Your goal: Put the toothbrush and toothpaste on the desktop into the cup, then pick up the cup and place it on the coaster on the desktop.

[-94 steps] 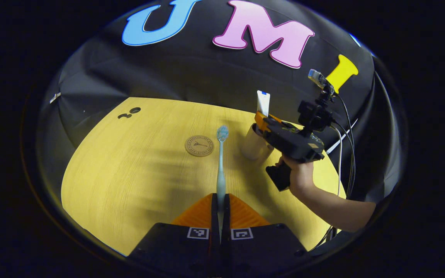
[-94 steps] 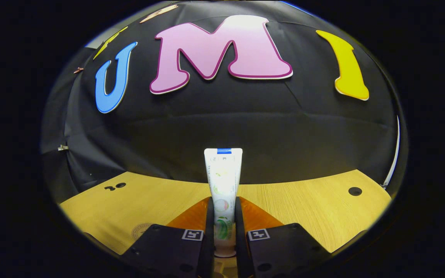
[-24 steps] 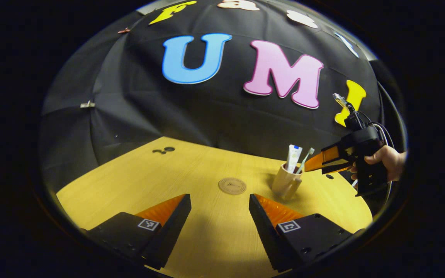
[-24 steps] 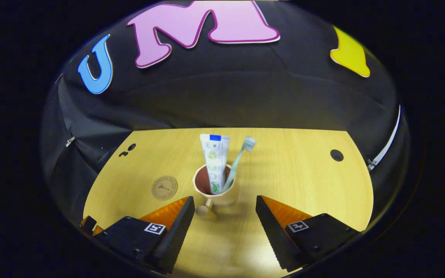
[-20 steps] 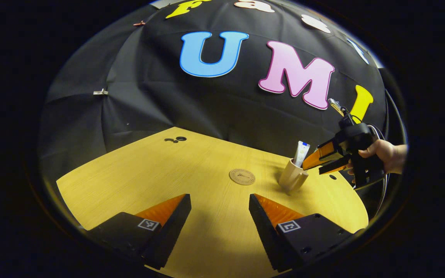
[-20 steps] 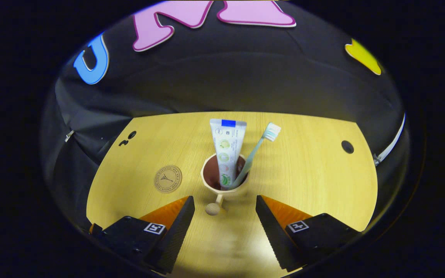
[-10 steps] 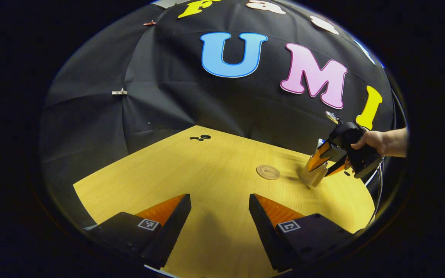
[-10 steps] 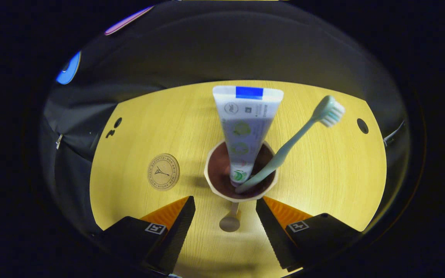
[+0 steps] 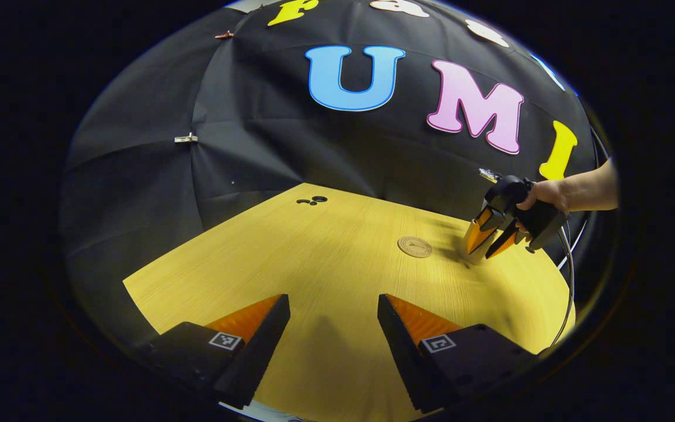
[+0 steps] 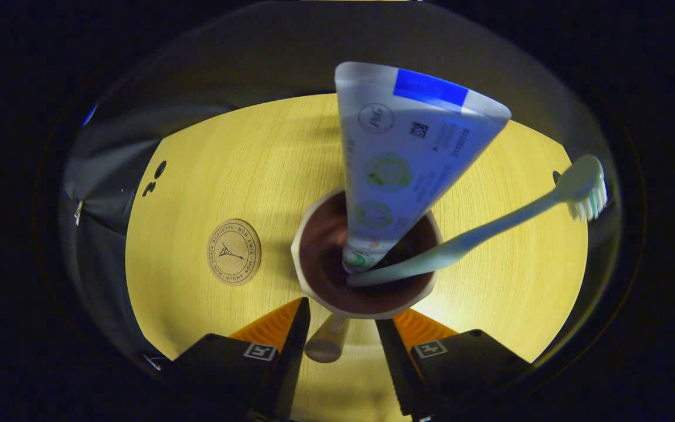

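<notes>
1. Though seen from far off in the left gripper view, right of centre, mostly hidden: cup (image 9: 473,253) behind the right gripper (image 9: 488,244), with a hand (image 9: 542,193) on the grip and the forearm cut off at the right edge.
2. Wide across both views: yellow wooden desktop (image 10: 197,176), bare at lower centre of the left gripper view.
3. Upright in the cup (image 10: 367,305), upper centre of the right gripper view: toothpaste (image 10: 399,170), its lower end lost in the dark interior.
4. Slanting out of the cup to the right edge: toothbrush (image 10: 490,225).
5. Bottom centre of the right gripper view: right gripper (image 10: 340,337), jaws partly spread, straddling the cup's knobbed handle (image 10: 327,344), not pressing it.
6. Bottom of the left gripper view: left gripper (image 9: 333,316), jaws spread wide, holding nothing.
7. Just left of the cup, apart from it: round coaster (image 10: 234,252).
</notes>
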Demonstrator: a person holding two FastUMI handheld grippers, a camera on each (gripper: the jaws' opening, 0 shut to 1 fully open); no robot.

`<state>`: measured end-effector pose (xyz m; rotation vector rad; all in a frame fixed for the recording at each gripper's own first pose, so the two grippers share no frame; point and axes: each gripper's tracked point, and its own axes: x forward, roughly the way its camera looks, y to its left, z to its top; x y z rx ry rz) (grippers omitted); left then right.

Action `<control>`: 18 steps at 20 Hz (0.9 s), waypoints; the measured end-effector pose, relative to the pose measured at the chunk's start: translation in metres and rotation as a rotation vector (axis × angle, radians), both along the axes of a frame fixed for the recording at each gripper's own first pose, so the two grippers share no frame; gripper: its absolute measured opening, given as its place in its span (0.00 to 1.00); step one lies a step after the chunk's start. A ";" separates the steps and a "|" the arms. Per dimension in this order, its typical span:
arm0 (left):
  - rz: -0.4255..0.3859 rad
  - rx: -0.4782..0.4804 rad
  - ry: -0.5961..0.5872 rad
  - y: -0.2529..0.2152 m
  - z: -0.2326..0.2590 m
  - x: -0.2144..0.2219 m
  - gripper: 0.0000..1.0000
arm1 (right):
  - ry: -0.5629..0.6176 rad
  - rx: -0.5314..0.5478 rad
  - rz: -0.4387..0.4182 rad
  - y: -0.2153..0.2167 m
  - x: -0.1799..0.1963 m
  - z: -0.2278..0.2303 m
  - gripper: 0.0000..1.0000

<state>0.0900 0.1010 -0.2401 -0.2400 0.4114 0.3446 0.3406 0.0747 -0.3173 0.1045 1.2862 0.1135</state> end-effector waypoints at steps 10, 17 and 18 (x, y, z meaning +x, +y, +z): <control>-0.051 -0.030 0.008 -0.030 -0.005 -0.001 0.95 | -0.006 -0.020 -0.011 -0.008 -0.001 0.002 0.29; -0.082 -0.027 0.025 -0.044 -0.011 -0.001 0.95 | -0.048 -0.098 0.157 -0.030 -0.018 0.004 0.24; -0.085 -0.027 0.027 -0.046 -0.011 -0.002 0.95 | -0.053 -0.096 0.157 -0.030 -0.019 0.005 0.23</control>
